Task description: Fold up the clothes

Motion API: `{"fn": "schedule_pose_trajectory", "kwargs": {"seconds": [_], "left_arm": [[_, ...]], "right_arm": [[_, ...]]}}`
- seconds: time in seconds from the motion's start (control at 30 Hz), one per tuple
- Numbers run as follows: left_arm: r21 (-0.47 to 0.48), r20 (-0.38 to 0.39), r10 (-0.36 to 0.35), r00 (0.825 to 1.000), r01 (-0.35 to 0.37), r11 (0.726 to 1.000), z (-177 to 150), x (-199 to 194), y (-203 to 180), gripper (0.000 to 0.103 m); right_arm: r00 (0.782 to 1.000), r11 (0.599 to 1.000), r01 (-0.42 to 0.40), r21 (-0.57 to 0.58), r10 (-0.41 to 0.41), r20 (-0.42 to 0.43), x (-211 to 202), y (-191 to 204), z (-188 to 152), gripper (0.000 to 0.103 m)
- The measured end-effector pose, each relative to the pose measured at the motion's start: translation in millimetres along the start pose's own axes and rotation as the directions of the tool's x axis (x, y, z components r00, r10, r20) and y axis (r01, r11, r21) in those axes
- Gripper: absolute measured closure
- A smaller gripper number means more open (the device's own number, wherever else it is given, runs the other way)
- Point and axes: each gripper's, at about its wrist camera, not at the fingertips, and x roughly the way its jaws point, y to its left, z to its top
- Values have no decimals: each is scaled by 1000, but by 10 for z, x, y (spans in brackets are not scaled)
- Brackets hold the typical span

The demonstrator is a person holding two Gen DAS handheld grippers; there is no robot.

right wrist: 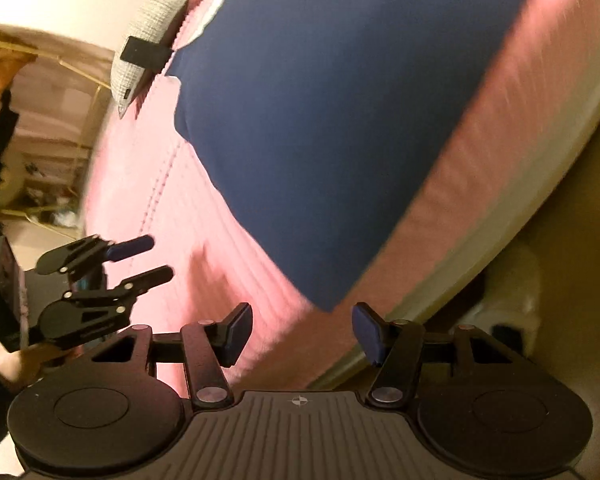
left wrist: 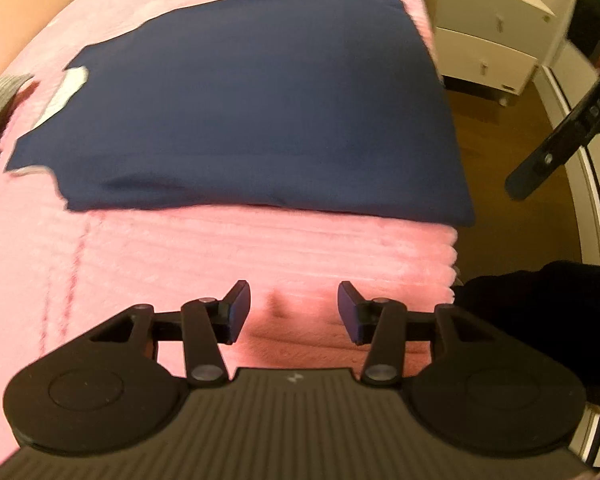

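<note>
A navy garment (left wrist: 252, 108) lies folded into a flat rectangle on the pink blanket (left wrist: 220, 256), with a white patch (left wrist: 70, 84) showing at its far left corner. My left gripper (left wrist: 293, 304) hovers over bare blanket just in front of the garment's near edge, open, with nothing between its fingers. In the right wrist view the garment (right wrist: 320, 120) runs diagonally. My right gripper (right wrist: 302, 328) is open and empty above the garment's near corner and the bed's edge. The left gripper (right wrist: 158, 258) shows at the left there, apart from the cloth.
A grey knitted item (right wrist: 152, 40) with a black strap lies beyond the garment's far end. A white drawer unit (left wrist: 488, 40) holding blue folded clothes stands right of the bed on a wooden floor (left wrist: 496, 160). A dark sleeve (left wrist: 540, 312) is at the right.
</note>
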Motion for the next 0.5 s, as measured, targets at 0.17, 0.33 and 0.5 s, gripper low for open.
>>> {"fn": "schedule_pose_trajectory", "kwargs": {"seconds": [0.17, 0.33, 0.5], "left_arm": [[-150, -18, 51, 999, -54, 987, 131, -379, 199, 45], [-272, -14, 106, 994, -106, 956, 233, -763, 339, 37], [-359, -31, 198, 980, -196, 912, 458, -1061, 407, 32]], "right_arm": [[994, 979, 107, -171, -99, 56, -395, 549, 402, 17], [973, 912, 227, -341, -203, 105, -689, 987, 767, 17], [964, 857, 265, -442, -253, 88, -829, 1126, 1347, 17]]}}
